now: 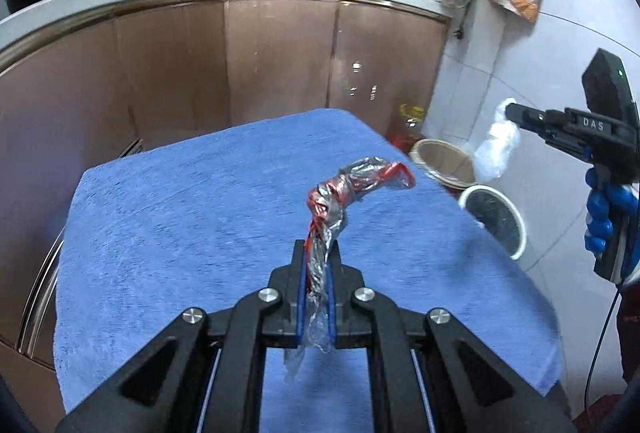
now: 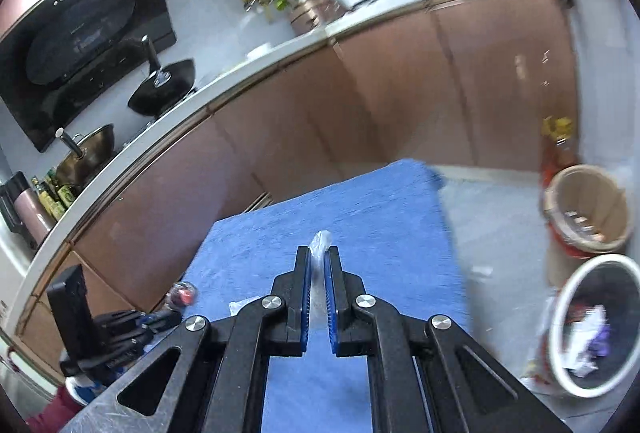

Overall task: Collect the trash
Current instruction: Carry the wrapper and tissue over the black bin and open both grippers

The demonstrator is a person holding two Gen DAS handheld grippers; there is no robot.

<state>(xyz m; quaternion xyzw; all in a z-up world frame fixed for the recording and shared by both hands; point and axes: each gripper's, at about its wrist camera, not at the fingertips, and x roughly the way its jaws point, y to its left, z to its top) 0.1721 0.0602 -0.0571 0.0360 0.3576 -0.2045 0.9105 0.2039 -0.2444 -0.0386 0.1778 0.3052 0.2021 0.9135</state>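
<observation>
My left gripper (image 1: 319,253) is shut on a crumpled red and silver foil wrapper (image 1: 352,185), which sticks up and curls right above the blue towel (image 1: 180,201). In the left wrist view my right gripper (image 1: 510,111) hangs at the right, beyond the towel's edge, with a scrap of clear white plastic (image 1: 498,147) dangling from it. Seen from the right wrist, the right gripper (image 2: 319,253) is shut on that clear plastic scrap (image 2: 321,241), whose tip pokes out past the pads. The left gripper (image 2: 176,307) shows at lower left with the foil wrapper (image 2: 183,295) in it.
A white-rimmed trash bin (image 2: 592,325) holding paper scraps stands on the floor at the right, beside a tan bucket (image 2: 588,209). Both also show in the left wrist view: the trash bin (image 1: 496,219) and the tan bucket (image 1: 444,163). Brown cabinets (image 1: 280,65) run behind the towel.
</observation>
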